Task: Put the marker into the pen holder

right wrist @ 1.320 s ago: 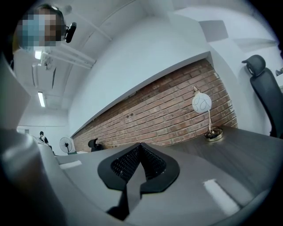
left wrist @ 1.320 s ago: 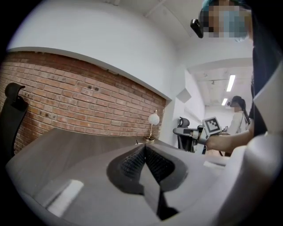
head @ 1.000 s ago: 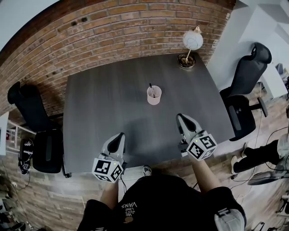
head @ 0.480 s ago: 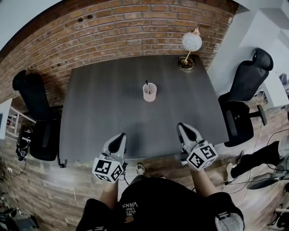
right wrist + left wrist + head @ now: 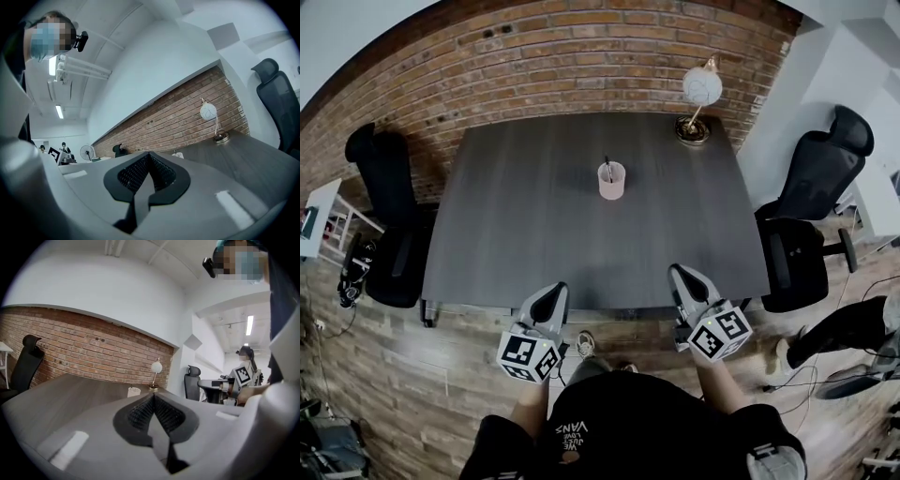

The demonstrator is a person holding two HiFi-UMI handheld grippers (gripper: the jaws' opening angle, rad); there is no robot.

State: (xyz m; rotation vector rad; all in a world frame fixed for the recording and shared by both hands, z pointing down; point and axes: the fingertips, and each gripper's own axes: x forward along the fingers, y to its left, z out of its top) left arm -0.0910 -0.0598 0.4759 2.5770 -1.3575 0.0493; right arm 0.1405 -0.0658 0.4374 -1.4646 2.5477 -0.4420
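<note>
A pale pink pen holder [image 5: 611, 180] stands upright near the middle of the dark grey table [image 5: 525, 234], with a dark marker [image 5: 607, 169] sticking out of it. Both grippers hang at the table's near edge, far from the holder. My left gripper [image 5: 554, 292] is shut and empty, as is my right gripper [image 5: 679, 274]. From the left gripper view the holder [image 5: 134, 392] shows small beyond the closed jaws [image 5: 153, 397]. In the right gripper view the holder [image 5: 177, 154] barely peeks over the closed jaws [image 5: 149, 155].
A globe desk lamp [image 5: 700, 94] stands at the table's far right corner. Black office chairs sit at the left [image 5: 380, 216] and right [image 5: 816, 197] of the table. A brick wall [image 5: 581, 56] runs behind it. Other people are visible far off in both gripper views.
Both grippers have drawn back from over the table to its near edge. The person has stepped back, so the table and holder appear farther away.
</note>
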